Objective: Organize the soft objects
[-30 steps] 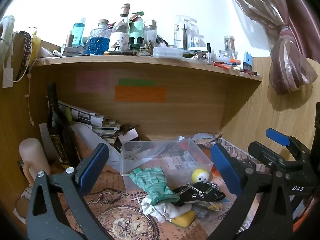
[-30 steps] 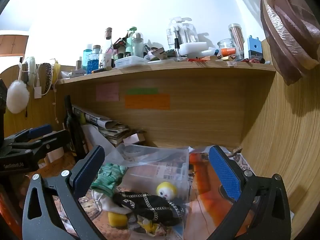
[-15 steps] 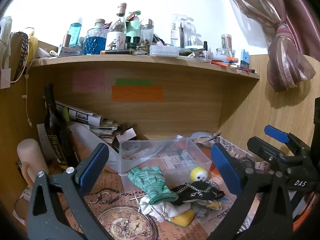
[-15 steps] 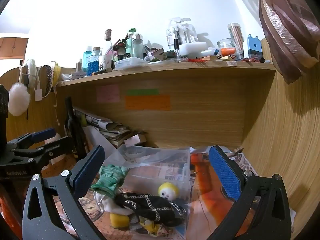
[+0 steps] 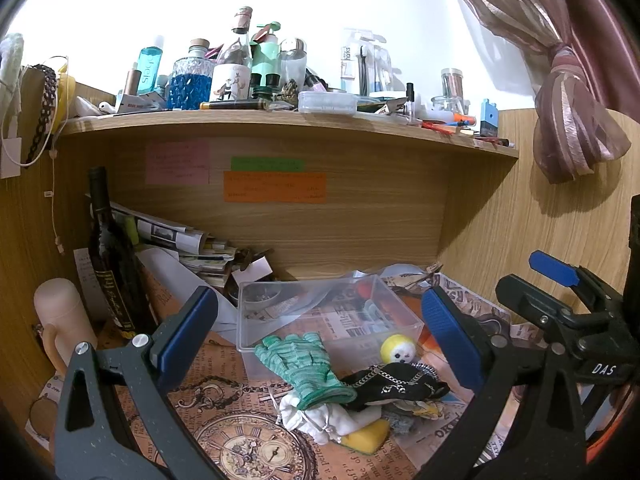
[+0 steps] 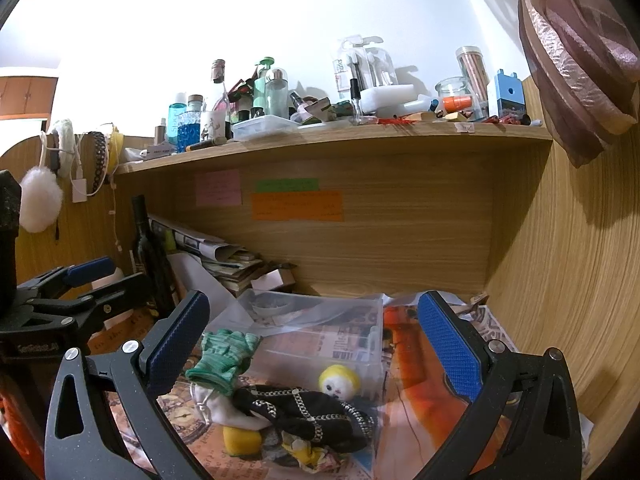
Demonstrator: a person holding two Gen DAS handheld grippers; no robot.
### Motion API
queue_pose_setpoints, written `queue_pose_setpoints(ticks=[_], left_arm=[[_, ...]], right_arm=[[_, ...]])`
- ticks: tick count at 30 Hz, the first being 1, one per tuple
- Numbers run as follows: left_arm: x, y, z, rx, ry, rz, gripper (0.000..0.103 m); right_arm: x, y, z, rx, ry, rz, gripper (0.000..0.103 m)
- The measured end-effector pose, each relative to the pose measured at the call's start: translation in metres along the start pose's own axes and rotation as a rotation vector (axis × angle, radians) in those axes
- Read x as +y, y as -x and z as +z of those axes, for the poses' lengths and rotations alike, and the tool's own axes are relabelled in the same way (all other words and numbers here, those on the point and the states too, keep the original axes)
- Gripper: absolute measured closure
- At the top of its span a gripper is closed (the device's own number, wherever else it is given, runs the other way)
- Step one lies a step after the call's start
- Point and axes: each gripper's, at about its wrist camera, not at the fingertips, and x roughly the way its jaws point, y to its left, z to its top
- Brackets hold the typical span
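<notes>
Approach step, nothing gripped: left hand-held gripper and right hand-held gripper both gape wide over the soft pile; next, I judge, close on the green glove for the clear box

Before you, a storage box sits on the bench near the back wall. A heap of soft things lies against the box's front: a glove draped on its near left edge, a ball to the right, a chained pouch just in front, a sponge nearest you. A bottle stands far left, with stacked papers behind the box. A shelf crowded with bottles runs overhead.
</notes>
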Motion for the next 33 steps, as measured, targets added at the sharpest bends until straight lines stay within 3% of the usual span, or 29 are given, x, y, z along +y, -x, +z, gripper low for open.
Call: queue_pose_setpoints(ticks=[33], left_arm=[[0.0031,0.0038,0.0022,-0.013,0.004,0.009,0.000]], right_arm=[[0.0052,0.0036,0.0037,-0.010,0.003,0.006,0.000]])
